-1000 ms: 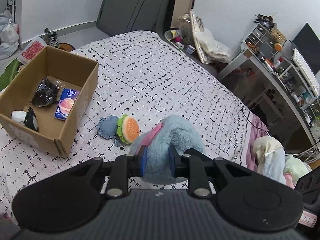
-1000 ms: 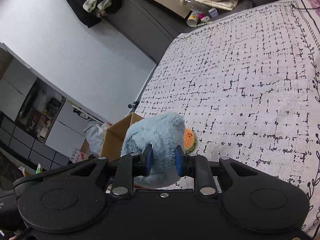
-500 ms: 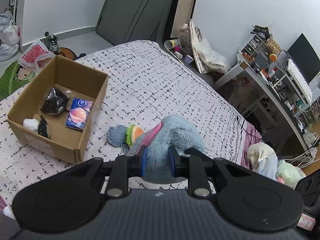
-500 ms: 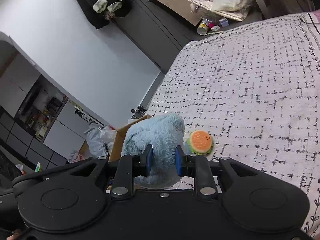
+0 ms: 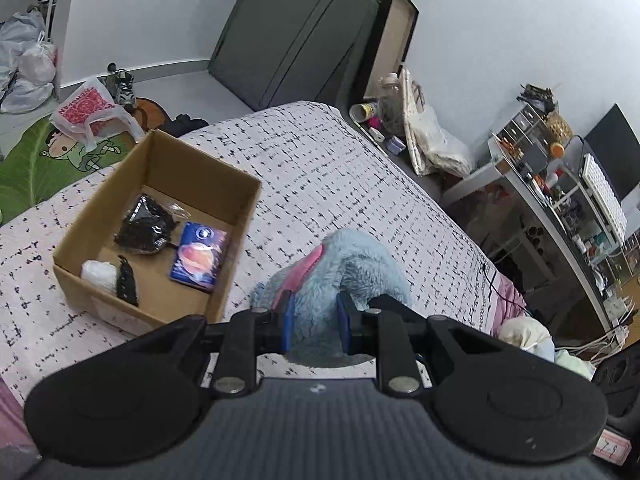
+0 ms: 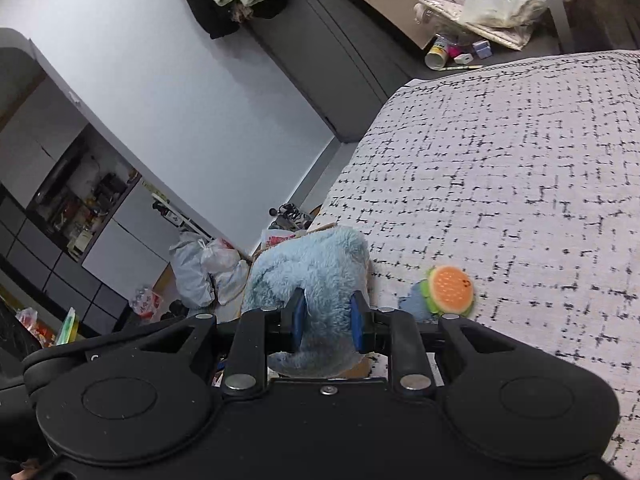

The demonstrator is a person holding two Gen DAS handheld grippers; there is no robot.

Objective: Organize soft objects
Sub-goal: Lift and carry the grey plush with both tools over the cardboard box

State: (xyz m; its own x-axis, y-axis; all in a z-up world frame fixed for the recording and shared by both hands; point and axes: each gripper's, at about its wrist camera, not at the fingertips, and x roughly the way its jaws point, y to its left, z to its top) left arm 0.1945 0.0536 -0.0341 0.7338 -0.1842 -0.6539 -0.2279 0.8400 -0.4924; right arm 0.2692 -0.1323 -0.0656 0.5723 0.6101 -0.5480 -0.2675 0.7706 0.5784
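While the left gripper (image 5: 314, 322) pinches the fluffy blue plush toy (image 5: 344, 280) above the bed, the open brown cardboard box (image 5: 238, 240) holds a black bag (image 5: 145, 229), a blue packet (image 5: 199, 257) and a white roll (image 5: 98, 276). From the right wrist, the right gripper (image 6: 326, 322) pinches the same toy too, with a small burger plush (image 6: 450, 290) lying on the bedspread (image 6: 520, 184).

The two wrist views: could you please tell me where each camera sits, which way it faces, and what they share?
Left wrist: sits on the left gripper, looking down its fingers at the cardboard box on the bed; only the gripper shows.
Right wrist: sits on the right gripper, facing across the bed toward the wall, the burger plush lying alongside; only the gripper shows.
Shared: the blue plush toy, gripped by both, and the bed.
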